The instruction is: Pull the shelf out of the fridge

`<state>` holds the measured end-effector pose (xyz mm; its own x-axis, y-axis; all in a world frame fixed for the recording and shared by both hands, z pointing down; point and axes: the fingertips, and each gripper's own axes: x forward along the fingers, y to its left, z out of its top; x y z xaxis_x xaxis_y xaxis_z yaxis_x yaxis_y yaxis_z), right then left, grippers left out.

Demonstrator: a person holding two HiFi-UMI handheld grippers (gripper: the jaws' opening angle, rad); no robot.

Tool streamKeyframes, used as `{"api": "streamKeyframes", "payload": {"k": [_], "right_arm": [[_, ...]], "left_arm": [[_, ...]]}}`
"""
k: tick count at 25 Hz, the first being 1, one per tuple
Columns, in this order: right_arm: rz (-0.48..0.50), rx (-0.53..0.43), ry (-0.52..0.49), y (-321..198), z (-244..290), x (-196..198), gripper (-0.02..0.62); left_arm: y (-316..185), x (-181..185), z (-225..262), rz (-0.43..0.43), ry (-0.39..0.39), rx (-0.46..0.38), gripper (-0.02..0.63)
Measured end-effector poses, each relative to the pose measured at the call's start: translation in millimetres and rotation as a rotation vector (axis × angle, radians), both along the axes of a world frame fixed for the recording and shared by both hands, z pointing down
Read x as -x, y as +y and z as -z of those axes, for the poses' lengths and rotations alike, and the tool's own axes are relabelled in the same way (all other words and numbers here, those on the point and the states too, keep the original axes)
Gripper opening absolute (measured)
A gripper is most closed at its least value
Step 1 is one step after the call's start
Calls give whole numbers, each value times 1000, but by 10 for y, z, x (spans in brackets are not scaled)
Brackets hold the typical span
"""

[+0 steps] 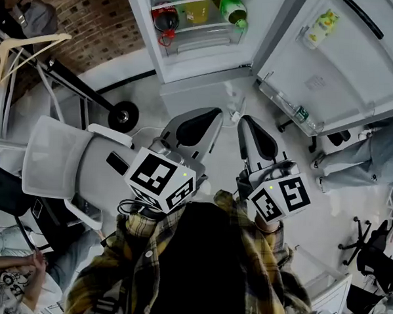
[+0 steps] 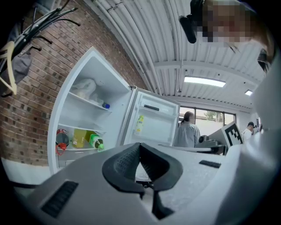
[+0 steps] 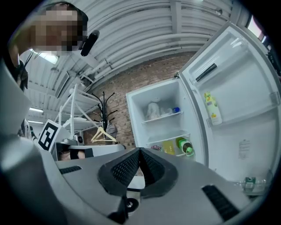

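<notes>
**Current step: approach, before contact.** No shelf is gripped or touched yet.

**Grippers.** The left gripper [image 2: 140, 146] has its jaws closed together with nothing between them. The right gripper [image 3: 139, 153] is in the same condition, pads meeting and empty. In the head view we see both held side by side in front of the person, pointing level toward the fridge [image 1: 143, 18] and well apart from it.

**Location of the work.** The fridge stands against a brick wall with its door [image 1: 345, 69] swung fully aside, so the compartment is clear to reach. Inside we count three shelf levels:

- upper shelf [image 2: 90, 102], carrying a pale bag and a small blue-capped item;
- middle shelf [image 2: 81, 127], which appears bare, though at this range we cannot confirm it;
- lower shelf [image 2: 77, 149], carrying three bottles [image 2: 81, 138] lying on their sides.

All three sit fully home in the cabinet. The task does not name which one to withdraw.

**Next move, as we judge it.**

1. Close the gap to the compartment.
2. Part the jaws of at least one gripper before arrival.
3. Set the pads over the front edge of the chosen shelf and clamp.
4. Draw straight outward, keeping the shelf level.

**Caution.** Pulling the loaded lower shelf risks rolling the bottles forward. The middle shelf would likely come out more cleanly.
</notes>
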<state>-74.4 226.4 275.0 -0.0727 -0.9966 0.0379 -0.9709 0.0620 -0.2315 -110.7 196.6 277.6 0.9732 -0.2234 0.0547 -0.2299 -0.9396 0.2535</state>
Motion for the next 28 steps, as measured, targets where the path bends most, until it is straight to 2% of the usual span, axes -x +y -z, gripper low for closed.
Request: {"api": "streamKeyframes", "payload": {"k": [15,28], "right_arm": [[51,-6,-47,308,-45,-61,17],[54,10,-63,-23,-153,-173,18]], "left_arm": [[319,-26,-40,46,-8,6,3],[-57,-155,-83,57,-11,12,3]]}}
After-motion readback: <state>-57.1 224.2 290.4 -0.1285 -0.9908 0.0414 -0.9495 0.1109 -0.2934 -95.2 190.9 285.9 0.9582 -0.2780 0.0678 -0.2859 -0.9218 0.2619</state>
